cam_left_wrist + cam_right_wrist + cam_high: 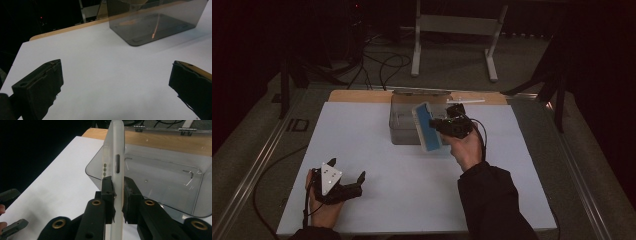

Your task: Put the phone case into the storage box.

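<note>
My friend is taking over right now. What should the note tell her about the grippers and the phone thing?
Right gripper: shut on the phone case, pinching its thin edge and holding it in the air by the near wall of the clear box.
Left gripper: open, holding nothing, low over the white table sheet at the near left.
Done: the case is picked up and carried to the box, whose lid is open.
Left: probably lower the case into the box, which looks bare inside, and let go.
</note>
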### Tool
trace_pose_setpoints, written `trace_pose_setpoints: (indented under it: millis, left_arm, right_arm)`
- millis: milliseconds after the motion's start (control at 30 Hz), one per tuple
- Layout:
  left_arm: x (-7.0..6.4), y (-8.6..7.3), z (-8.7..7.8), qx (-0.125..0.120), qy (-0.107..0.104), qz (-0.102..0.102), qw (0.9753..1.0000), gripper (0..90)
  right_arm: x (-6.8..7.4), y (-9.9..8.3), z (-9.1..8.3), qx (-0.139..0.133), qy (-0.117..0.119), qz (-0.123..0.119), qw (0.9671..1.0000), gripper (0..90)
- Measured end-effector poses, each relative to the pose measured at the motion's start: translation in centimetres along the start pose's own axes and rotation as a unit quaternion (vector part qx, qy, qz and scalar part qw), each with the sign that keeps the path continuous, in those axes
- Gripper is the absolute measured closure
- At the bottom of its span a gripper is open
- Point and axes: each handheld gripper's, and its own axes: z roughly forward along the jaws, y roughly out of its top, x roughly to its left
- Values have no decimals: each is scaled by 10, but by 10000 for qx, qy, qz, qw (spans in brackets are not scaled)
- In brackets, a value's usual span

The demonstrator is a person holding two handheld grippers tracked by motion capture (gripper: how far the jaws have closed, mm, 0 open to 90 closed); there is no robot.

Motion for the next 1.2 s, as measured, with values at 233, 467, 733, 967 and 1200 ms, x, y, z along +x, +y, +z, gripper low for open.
trace_pose_setpoints:
  millis: [233,467,733,967,1200]
  left_arm:
    - [0,0,0,-6,-1,-5,10000,1]
    - [0,0,0,-17,-2,-9,10000,1]
    - [0,0,-1,-17,6,-9,10000,1]
    - [-1,0,-1,-19,3,-13,10000,1]
    - [0,0,-1,-22,5,-15,10000,1]
  right_arm:
    - [-1,3,0,-14,-13,18,10000,811]
    - [-3,9,1,-23,-58,48,10000,811]
    - [-8,11,3,-16,-87,99,9999,811]
    - [-11,14,3,-21,-162,138,9998,811]
    - [-12,20,4,-10,-217,146,9997,812]
